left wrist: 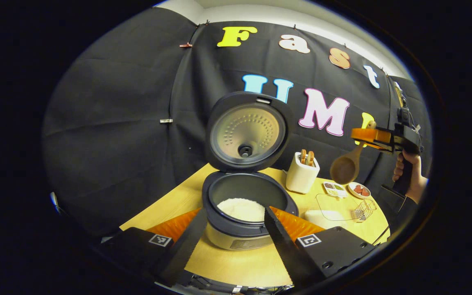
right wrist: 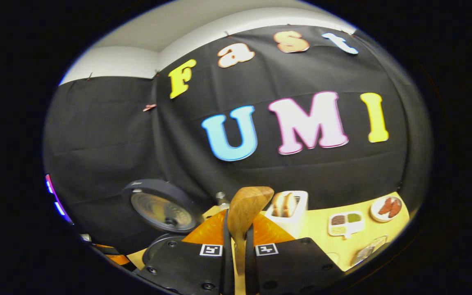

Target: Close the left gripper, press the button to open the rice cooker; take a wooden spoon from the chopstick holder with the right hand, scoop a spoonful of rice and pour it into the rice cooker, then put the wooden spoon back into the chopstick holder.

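Two steps looked done: the rice cooker (left wrist: 244, 196) stood open, and the right gripper (right wrist: 237, 246) clenched the wooden spoon (right wrist: 244, 213) up beside the chopstick holder (left wrist: 301, 174). The left gripper (left wrist: 232, 241) hung released before the cooker. Scooping, pouring and returning seemingly remained.

The left tool (left wrist: 236, 233) is hovering spread wide before the cooker (left wrist: 246, 205), whose lid (left wrist: 247, 131) is standing open over white rice (left wrist: 241, 209). Toward the table's (left wrist: 236, 266) far edge, the holder (left wrist: 301, 174) is keeping two spoons. Farther right, the right tool (left wrist: 369, 135) is gripping a spoon (left wrist: 346, 166), bowl hanging down.
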A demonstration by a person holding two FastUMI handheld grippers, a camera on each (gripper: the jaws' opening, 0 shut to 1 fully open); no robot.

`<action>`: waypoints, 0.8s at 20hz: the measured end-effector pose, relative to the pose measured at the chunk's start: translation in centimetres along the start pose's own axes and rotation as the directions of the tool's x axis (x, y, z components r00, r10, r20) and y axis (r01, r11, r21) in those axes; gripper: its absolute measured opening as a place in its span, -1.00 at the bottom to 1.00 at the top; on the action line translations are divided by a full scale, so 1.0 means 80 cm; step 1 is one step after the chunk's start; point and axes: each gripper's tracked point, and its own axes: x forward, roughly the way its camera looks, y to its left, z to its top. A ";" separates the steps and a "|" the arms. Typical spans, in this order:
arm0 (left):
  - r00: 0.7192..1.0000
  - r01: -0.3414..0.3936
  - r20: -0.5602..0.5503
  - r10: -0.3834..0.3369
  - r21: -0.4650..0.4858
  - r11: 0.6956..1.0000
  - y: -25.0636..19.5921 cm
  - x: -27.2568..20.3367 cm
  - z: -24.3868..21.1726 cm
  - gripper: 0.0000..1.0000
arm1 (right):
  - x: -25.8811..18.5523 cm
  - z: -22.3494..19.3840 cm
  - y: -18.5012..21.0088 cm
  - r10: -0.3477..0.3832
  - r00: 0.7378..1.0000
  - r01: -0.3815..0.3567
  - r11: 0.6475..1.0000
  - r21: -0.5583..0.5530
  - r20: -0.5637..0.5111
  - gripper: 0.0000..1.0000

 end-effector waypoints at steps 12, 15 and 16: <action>1.000 -0.018 -0.025 0.016 -0.069 0.997 -0.088 0.011 0.005 0.91 | -0.126 0.020 -0.353 -0.495 0.869 0.475 0.836 0.275 0.004 -0.71; 0.998 -0.054 -0.033 0.052 -0.067 0.996 -0.106 0.007 0.007 0.91 | -0.129 -0.007 -0.407 -0.533 0.844 0.518 0.790 0.328 -0.051 -0.61; 0.997 -0.070 -0.036 0.068 -0.072 0.995 -0.111 0.006 0.008 0.92 | -0.127 -0.016 -0.422 -0.538 0.840 0.526 0.780 0.339 -0.066 -0.71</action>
